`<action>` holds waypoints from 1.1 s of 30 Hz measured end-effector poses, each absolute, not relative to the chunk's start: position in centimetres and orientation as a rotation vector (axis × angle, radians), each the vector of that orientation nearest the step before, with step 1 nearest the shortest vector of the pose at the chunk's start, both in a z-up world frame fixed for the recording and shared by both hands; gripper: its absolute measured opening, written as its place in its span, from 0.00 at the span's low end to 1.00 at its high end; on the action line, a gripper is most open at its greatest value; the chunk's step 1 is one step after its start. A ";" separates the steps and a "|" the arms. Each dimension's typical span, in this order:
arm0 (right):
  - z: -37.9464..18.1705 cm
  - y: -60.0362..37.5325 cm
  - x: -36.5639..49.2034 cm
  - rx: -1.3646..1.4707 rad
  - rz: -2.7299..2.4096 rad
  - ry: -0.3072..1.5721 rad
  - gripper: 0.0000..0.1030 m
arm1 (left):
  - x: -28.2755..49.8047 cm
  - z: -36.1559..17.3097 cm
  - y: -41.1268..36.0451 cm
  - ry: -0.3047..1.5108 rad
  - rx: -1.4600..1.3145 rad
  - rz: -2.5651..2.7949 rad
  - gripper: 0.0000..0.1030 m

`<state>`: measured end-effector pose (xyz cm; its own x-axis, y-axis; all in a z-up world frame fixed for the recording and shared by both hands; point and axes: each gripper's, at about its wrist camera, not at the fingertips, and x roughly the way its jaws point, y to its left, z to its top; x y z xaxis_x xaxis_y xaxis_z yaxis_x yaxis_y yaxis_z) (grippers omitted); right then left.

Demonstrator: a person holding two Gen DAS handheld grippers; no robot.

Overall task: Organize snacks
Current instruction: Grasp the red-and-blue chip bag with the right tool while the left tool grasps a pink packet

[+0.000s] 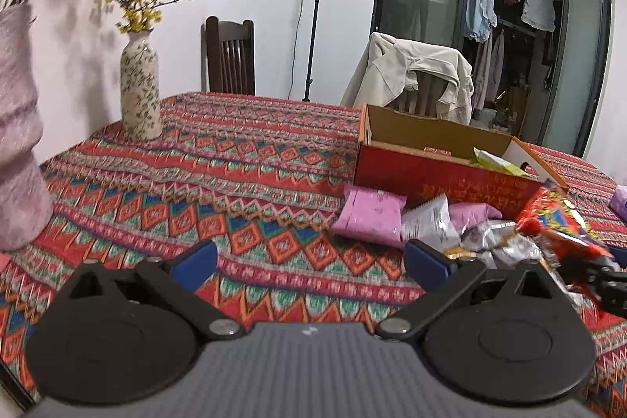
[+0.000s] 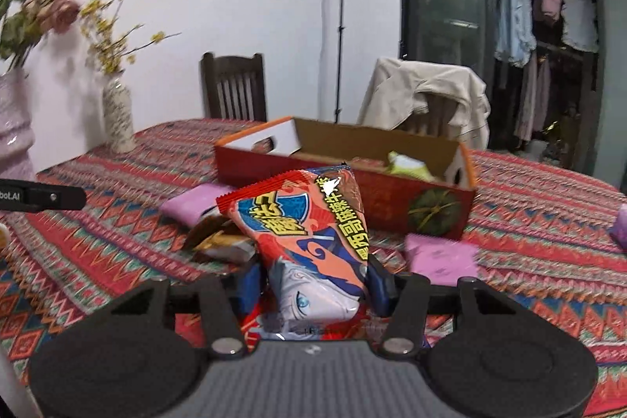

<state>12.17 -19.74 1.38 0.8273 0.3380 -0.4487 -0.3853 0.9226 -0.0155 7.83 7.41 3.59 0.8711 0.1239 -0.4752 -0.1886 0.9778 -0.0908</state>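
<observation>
A: Holding the red snack bag (image 2: 309, 241) by its lower end, the right gripper (image 2: 313, 288) has both blue pads pressed into the wrapper, and the bag stands up off the patterned tablecloth (image 2: 529, 222).

B: And the box (image 2: 352, 190)?

A: At twelve o'clock, just behind the bag, open on top, with a green packet (image 2: 407, 165) already inside. The near wall is the obstacle, so I'd carry the bag over that rim before letting go, aiming for the bare floor at eleven o'clock.

B: The other hand?

A: The left gripper (image 1: 309, 261) is spread wide with nothing between its fingers. The loose pile of pink packets (image 1: 370, 218) and silver packets (image 1: 427, 222) sits at its two o'clock; it should keep clear of the carrying path.
</observation>
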 end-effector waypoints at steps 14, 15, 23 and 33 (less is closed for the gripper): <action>2.6 -21.7 18.8 -0.031 0.264 0.393 0.51 | 19.1 3.2 5.6 0.619 -0.088 0.161 1.00; 2.5 -21.7 19.1 -0.028 0.259 0.386 0.51 | 19.9 3.0 5.5 0.632 -0.092 0.164 1.00; 0.1 -22.4 20.3 0.005 0.280 0.357 0.51 | 24.0 0.5 4.5 0.698 -0.085 0.173 1.00; -0.5 -22.7 20.4 0.041 0.276 0.386 0.51 | 25.4 -1.9 4.8 0.752 -0.102 0.137 0.99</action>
